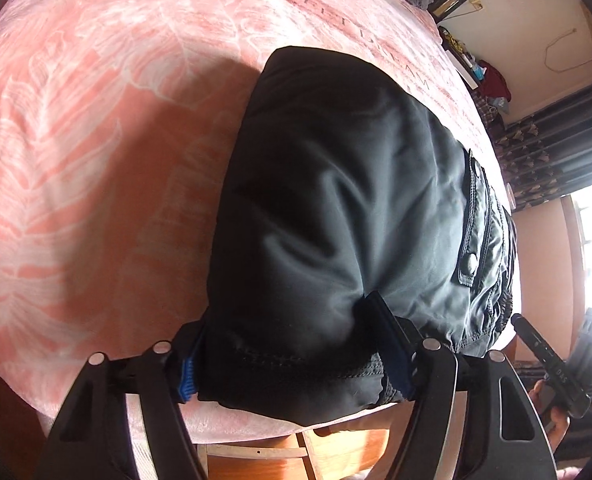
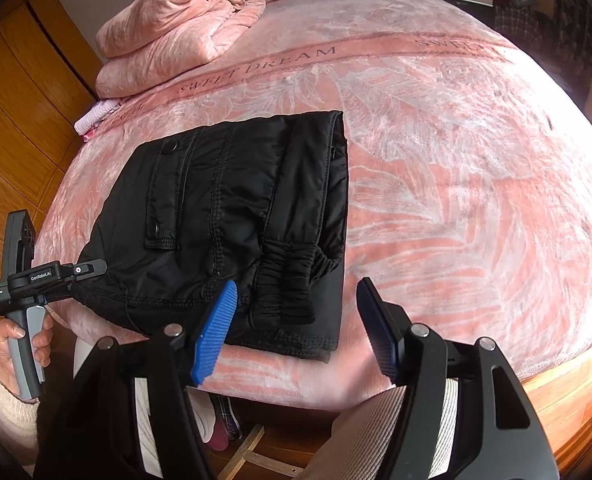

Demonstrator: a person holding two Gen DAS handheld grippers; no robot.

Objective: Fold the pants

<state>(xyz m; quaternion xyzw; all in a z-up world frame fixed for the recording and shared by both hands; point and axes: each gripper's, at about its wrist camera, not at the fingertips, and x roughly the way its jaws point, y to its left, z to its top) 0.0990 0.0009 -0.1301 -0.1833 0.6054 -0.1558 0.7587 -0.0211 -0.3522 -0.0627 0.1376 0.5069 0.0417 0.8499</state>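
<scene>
**Pants nearly folded: left corner gripped, right hand free**

- The black, shiny padded pants (image 2: 232,216) lie folded into a compact block on the pink plush leaf-patterned blanket (image 2: 455,184), lower centre-left of the right wrist view, close to the near edge of the bed. Elastic waistband (image 2: 292,280) faces the camera; a snap-flap pocket (image 2: 164,196) sits on top.
- The left gripper (image 1: 296,344) has its jaws spread around the near corner of the bundle in the left wrist view, fabric filling the gap between the blue pads. Whether it is truly pinching or only straddling the cloth, I cannot tell. In the right wrist view it shows at middle left, nose against the pants' left corner.
- The right gripper (image 2: 296,332) is released, jaws wide, hovering just in front of the waistband edge, gripping nothing.
- Judgement: the fold looks close to finished; what remains is a last tuck or squaring-up.
- To do it well: bring the right gripper onto the waistband corner and catch all layers, not just the top one (slick padded fabric will likely slide apart). Match height with the left side, move both together, keep the bundle back from the bed's edge.
- A folded pink blanket (image 2: 184,28) sits upper left, well apart.
</scene>
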